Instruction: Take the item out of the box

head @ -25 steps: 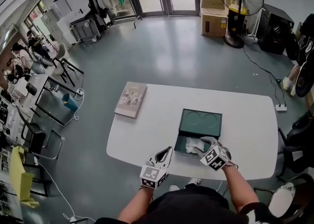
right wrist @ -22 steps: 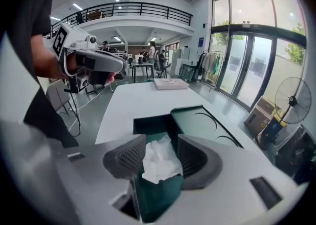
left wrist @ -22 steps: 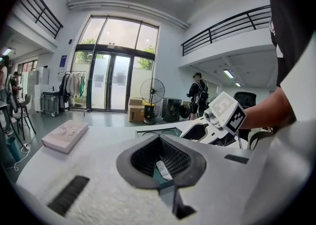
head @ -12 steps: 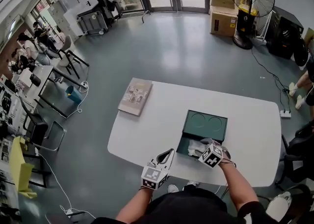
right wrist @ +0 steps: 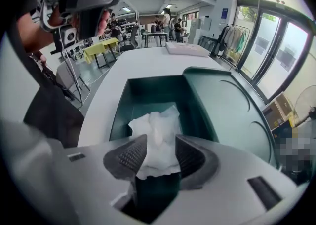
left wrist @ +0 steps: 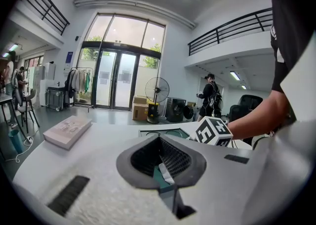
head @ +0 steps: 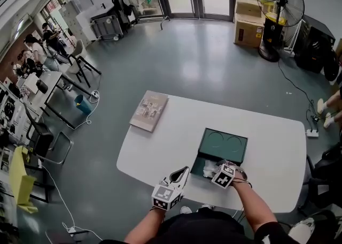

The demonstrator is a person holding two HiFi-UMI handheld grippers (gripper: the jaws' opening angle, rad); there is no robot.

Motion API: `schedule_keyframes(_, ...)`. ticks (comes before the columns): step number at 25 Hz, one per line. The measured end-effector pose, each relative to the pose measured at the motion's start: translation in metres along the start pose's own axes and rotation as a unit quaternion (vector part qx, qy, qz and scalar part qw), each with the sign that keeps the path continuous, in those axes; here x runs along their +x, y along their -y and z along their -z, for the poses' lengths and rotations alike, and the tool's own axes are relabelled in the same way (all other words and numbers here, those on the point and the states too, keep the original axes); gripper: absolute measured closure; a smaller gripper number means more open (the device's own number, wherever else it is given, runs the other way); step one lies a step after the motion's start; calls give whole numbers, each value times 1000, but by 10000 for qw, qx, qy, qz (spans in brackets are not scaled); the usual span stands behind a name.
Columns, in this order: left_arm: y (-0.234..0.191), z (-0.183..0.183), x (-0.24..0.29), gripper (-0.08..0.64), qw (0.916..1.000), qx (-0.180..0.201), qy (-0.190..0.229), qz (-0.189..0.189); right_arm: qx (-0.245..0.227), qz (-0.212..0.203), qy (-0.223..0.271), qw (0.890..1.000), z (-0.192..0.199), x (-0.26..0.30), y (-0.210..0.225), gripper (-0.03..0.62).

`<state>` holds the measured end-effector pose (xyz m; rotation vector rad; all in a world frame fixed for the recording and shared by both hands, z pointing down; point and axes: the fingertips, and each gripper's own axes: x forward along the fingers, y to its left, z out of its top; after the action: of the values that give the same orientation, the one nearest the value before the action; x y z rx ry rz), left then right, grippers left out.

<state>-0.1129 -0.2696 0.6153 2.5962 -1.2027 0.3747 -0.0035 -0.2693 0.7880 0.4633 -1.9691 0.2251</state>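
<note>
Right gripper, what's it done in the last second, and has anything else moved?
The right gripper sank into the open green box. Its jaws, which have just been closing slightly, now straddle the crumpled white paper; a firm grip is not clear. The left gripper, the box lid, the book and the white table stayed as they were.

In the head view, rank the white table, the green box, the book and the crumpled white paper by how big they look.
1. White table
2. Green box, counting its open lid
3. Book
4. White paper
</note>
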Motion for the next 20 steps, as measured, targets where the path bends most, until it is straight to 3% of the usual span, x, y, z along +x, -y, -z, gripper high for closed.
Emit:
schedule_keyframes(7,5,8,1,546,10000,4,-13,-8,-125,-85,-168,9997,6,7,-1,437)
schedule_keyframes(15,16,10,1,546,9999,-9,-43,92,-37,-117,-144,9998,5,3,-4,542)
schedule_keyframes(20,13,10,-2,546,10000,-31,-31,82,194,-38,-113,9997,4,-7,-3,569)
